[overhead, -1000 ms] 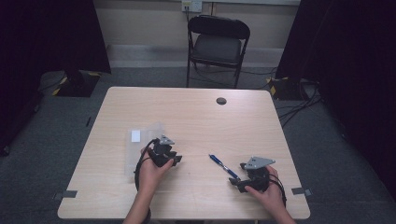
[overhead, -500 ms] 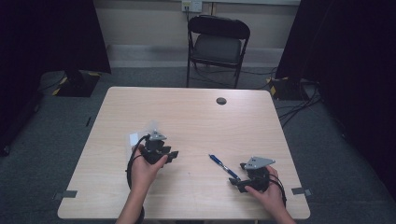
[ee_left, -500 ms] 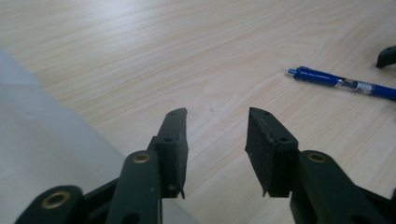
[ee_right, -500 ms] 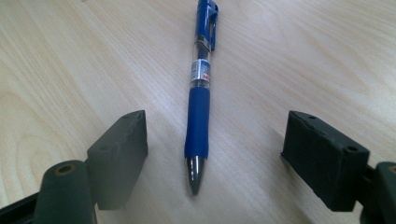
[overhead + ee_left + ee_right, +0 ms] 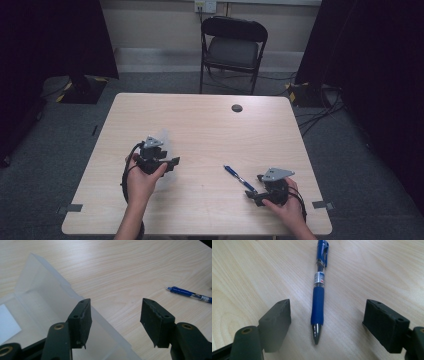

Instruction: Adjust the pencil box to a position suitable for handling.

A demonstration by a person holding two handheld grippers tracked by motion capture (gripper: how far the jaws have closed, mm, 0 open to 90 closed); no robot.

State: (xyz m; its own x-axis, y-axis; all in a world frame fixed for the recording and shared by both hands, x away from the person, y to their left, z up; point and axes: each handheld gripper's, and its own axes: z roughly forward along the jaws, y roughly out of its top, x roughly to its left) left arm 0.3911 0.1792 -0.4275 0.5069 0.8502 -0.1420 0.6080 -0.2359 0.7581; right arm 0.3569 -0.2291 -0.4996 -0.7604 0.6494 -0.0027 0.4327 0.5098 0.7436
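Note:
A translucent plastic case (image 5: 47,300) with a white label lies at the table's left, one flap standing up; in the high view the case (image 5: 163,137) shows just behind the left hand. My left gripper (image 5: 116,312) hovers over its near edge, seen from above as the left gripper (image 5: 170,163). Its jaws have just been opening and stand apart, with bare table between them and the case's edge by the left pad. A blue pen (image 5: 319,287) lies flat between the open jaws of my right gripper (image 5: 328,308), untouched. From above, the pen (image 5: 239,178) points at the right gripper (image 5: 252,195).
A small black round cap (image 5: 236,108) sits near the far edge of the wooden table (image 5: 210,125). A black folding chair (image 5: 234,47) stands behind it. Cables lie on the floor at the right.
The left hand has shifted left and risen a little, and its jaws have widened. The case's flap now stands up beside it. The right hand and the pen have stayed put.

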